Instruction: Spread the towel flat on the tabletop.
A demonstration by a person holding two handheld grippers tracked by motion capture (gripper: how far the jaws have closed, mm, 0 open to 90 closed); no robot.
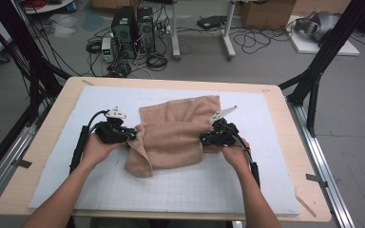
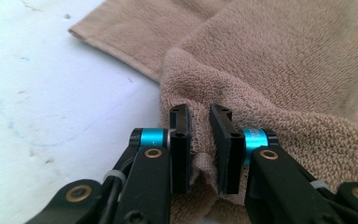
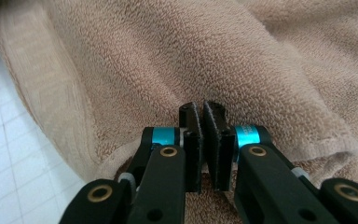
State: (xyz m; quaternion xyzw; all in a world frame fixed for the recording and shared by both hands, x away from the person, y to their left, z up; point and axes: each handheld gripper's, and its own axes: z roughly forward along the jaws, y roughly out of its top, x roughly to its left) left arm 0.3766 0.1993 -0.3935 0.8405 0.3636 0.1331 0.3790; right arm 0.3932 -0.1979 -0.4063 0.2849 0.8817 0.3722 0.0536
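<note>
A tan terry towel (image 1: 178, 130) lies rumpled and partly folded on the white gridded mat (image 1: 180, 190). My left gripper (image 1: 135, 134) is at the towel's left edge, where a fold hangs down toward the front. In the left gripper view, the left gripper (image 2: 200, 113) has its jaws a little apart with a pinched fold of the towel (image 2: 284, 70) between the pads. My right gripper (image 1: 203, 138) is at the towel's right edge. In the right gripper view, the right gripper (image 3: 201, 108) has its jaws nearly together on an edge of the towel (image 3: 168, 56).
The mat covers a wooden table (image 1: 47, 137) with bare mat in front and at both sides of the towel. Black frame posts (image 1: 313, 80) stand at the table's far corners. Computers and cables (image 1: 133, 33) sit on the floor beyond.
</note>
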